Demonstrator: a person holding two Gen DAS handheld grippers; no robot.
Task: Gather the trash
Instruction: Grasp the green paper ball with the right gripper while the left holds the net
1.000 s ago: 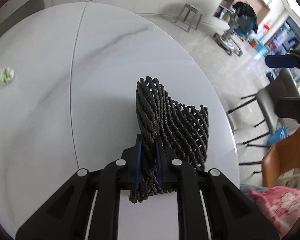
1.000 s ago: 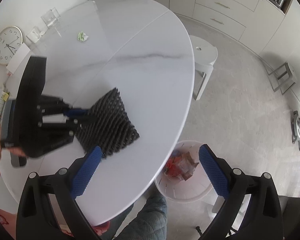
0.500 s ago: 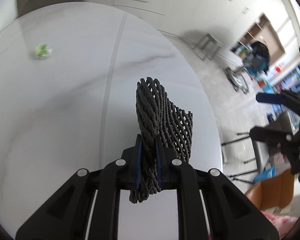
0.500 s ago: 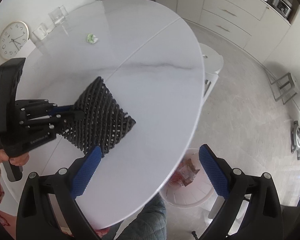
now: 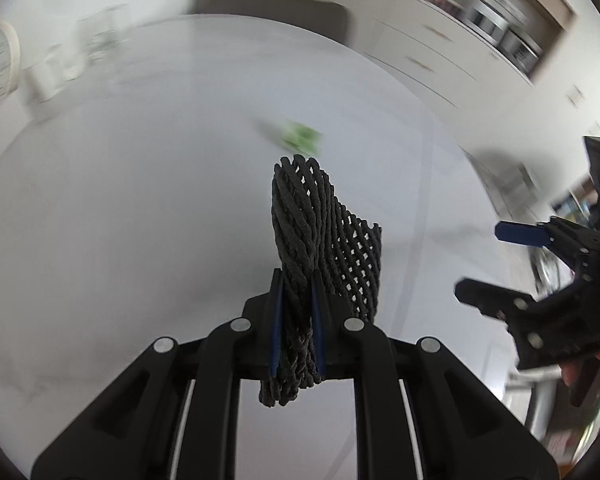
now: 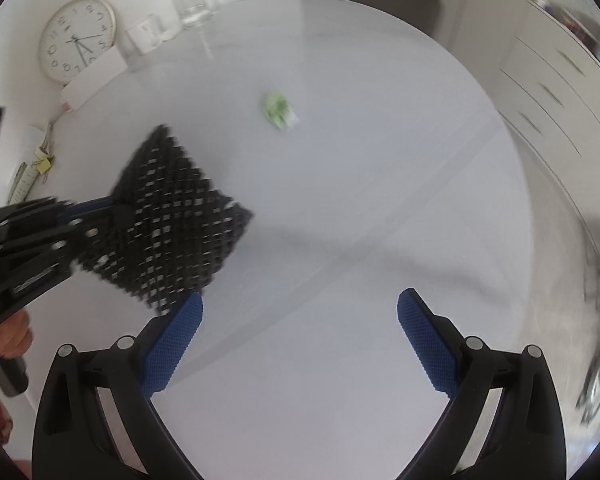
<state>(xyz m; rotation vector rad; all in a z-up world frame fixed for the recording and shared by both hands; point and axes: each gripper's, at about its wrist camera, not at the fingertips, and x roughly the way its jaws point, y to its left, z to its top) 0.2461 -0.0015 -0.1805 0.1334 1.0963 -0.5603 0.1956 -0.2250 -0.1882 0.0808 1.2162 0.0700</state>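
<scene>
— Black foam netting [image 5: 324, 240] sits mid-frame, pinched fast in the left gripper [image 5: 296, 320]. What next?
— Green crumpled scrap [image 6: 278, 110] lies upper centre on the white table [image 6: 340, 360]; I'd centre the right gripper [image 6: 300, 340], its fingers spread and empty, over it before closing.

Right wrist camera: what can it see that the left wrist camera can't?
Only the right wrist view shows clearly the wall clock, the drinking glasses and the open right tongs up close. Only the left wrist view shows the left tongs from behind, pinching the black foam net, and shelves with pots. Both show the net, the green crumpled scrap and the white table.
</scene>
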